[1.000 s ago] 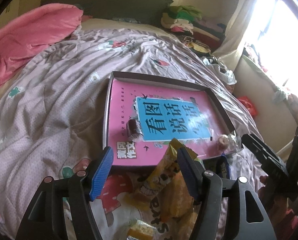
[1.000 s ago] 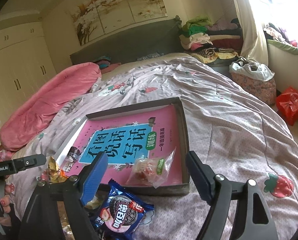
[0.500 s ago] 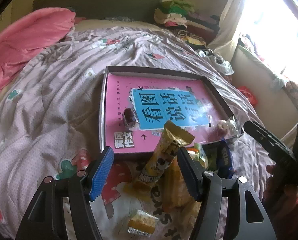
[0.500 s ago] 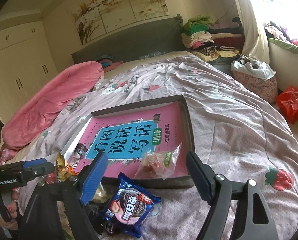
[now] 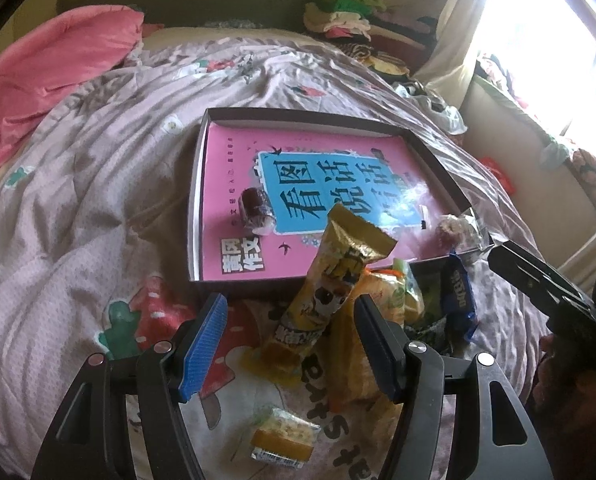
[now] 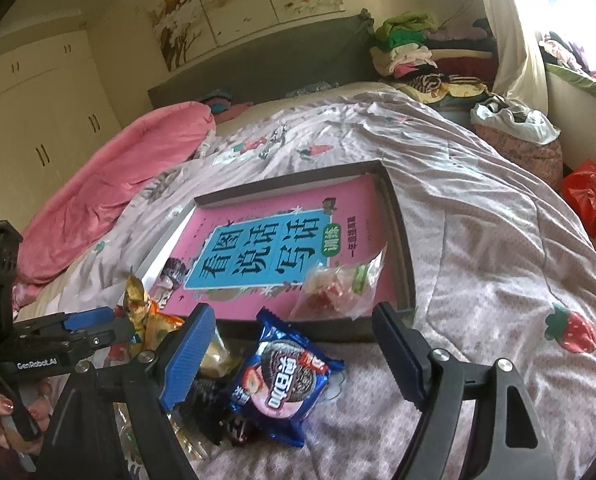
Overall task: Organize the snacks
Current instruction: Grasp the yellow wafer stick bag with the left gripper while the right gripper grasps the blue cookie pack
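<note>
While both claws hang over the near edge of a bed, neither grips anything. The left claw stands open with a tall yellow snack packet rising between its blue pads; the pads do not appear to press on it. The right claw is also open, spread above a blue cookie packet that lies flat on the quilt.

Closest to the left claw sits a small yellow-and-white wrapped cake, alone on the quilt. Just beyond it the loose pile begins: the yellow packet leaning on an orange bag, with the blue cookie packet at the pile's right side.

All of these look light, crinkly and slippery, likely with air inside and crushable contents. The yellow packet is probably best taken across its firm middle rather than its flared foil top, which would fold. The cookie packet is probably best pinched across its narrower sides or by a sealed end seam, with gentle pressure.

Farther on lies a shallow dark tray holding a pink book. Two snacks already rest on the book: a small dark wrapped sweet at the left and a clear bag of reddish sweets in the near right corner.

Beyond the tray, a pink duvet is bunched up and folded clothes are stacked by the headboard.
</note>
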A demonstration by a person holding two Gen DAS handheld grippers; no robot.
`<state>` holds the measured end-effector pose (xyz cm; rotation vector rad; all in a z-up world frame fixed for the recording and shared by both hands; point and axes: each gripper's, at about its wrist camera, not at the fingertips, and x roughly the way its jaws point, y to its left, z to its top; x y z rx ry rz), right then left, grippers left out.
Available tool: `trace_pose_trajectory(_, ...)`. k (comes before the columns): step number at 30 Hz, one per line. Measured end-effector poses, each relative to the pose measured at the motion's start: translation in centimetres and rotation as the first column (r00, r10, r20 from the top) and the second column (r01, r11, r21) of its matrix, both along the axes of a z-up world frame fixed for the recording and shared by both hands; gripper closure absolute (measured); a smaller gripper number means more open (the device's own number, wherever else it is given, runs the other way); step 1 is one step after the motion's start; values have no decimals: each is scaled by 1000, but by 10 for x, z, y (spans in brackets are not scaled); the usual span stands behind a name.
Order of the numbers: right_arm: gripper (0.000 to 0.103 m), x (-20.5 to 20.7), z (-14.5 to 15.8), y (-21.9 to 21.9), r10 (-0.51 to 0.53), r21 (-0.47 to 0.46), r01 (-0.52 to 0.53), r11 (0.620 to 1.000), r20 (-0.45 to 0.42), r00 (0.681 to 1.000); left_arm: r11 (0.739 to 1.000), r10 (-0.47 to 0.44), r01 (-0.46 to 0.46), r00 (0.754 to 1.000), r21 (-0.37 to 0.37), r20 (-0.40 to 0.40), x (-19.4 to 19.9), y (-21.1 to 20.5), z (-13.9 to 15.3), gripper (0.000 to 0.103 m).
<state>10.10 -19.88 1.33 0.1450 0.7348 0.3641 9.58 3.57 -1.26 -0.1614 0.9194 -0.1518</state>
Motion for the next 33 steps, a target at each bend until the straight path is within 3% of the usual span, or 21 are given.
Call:
trace_pose_trajectory(13,23,-5,-21,7,26,1,-26,1000,-125,992,1000,-26,26,1000,-4,-18,0,-2,-9,57)
trace_pose_trajectory(23,23,7,-43,-10,11,121,22,992,-261,965,1000,-19,19,999,-8,-31,2,-1,-15,58)
trace_pose_trajectory(33,30,9,-49,-2,41,147,-2,989,-265,963,1000,-21,21,999,-3,-34,3,-1,-17,58)
